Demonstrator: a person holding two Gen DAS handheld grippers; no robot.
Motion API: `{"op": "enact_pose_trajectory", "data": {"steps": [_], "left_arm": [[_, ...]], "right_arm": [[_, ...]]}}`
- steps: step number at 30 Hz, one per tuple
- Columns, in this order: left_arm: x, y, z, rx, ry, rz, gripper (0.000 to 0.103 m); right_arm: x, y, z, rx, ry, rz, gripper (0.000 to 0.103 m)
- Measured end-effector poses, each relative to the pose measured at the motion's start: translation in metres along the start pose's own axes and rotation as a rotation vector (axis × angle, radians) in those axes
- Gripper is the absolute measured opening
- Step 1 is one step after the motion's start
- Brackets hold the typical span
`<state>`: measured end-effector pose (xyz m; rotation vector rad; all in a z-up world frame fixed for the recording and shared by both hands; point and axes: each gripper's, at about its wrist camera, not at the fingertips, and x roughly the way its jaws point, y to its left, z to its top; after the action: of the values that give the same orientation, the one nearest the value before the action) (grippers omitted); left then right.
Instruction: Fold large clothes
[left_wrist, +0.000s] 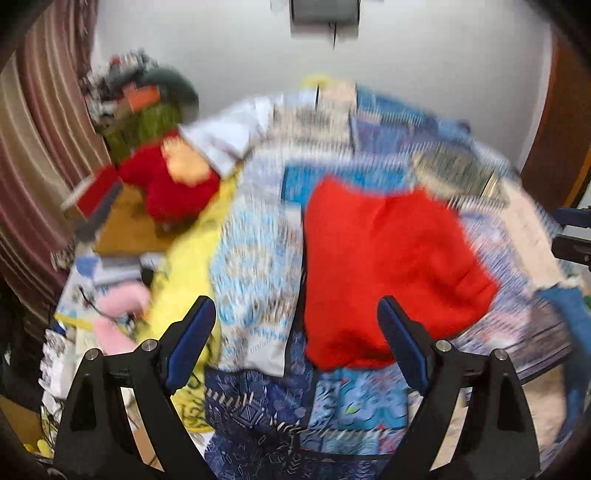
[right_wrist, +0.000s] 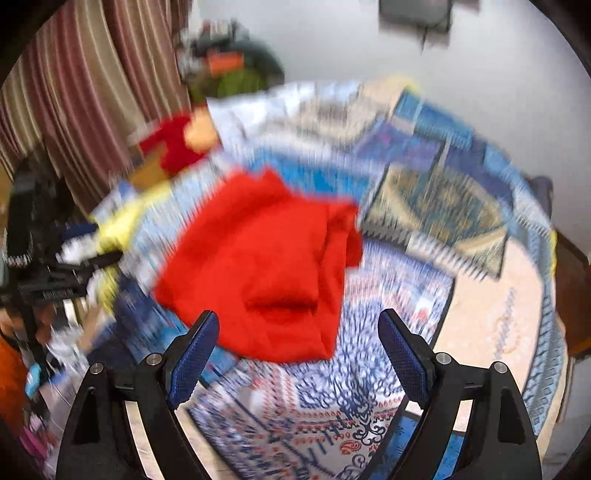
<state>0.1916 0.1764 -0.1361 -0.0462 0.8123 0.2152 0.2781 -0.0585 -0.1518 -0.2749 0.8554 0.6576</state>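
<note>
A folded red garment (left_wrist: 388, 273) lies in a compact bundle on the blue patchwork bedspread (left_wrist: 258, 258). My left gripper (left_wrist: 295, 306) hovers above the garment's near edge, open, with nothing between its blue pads. In the right wrist view the same red garment (right_wrist: 258, 266) lies ahead, showing a crease near its front. My right gripper (right_wrist: 298, 317) is also open and empty, raised over the garment's near corner. Both views are blurred by motion. The right gripper's tip shows at the right edge of the left wrist view (left_wrist: 570, 236).
A red plush toy (left_wrist: 173, 188) sits on a wooden surface (left_wrist: 125, 229) at the left, beside a yellow cloth (left_wrist: 184, 266) and pink items (left_wrist: 122, 302). A striped curtain (right_wrist: 92, 110) hangs on the left. A white wall (left_wrist: 406, 66) stands behind the bed.
</note>
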Motion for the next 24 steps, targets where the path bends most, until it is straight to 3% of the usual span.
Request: {"op": "enact_pose_trajectory", "data": {"steps": [6,12,20,24], "left_arm": [[-0.102,-0.024,0.028,-0.012,-0.271,-0.042,0.09],[-0.182,-0.046,0.028,-0.022,-0.494,-0.086,0.09],[-0.226,-0.064,0.008,-0.019,-0.597,-0.092,0.09],[-0.23,-0.066,-0.001,-0.039,-0.607,-0.074,0.102]], "right_arm": [[-0.1,0.026,0.018,0.015,-0.316,0.032,0.087],[-0.175,0.06,0.008,-0.003,-0.55,0.015,0.087],[-0.22,0.079,-0.029,0.05,-0.673,-0.018,0.087],[-0.219,0.083,-0.039,0.057,-0.677,-0.053,0.089]]}}
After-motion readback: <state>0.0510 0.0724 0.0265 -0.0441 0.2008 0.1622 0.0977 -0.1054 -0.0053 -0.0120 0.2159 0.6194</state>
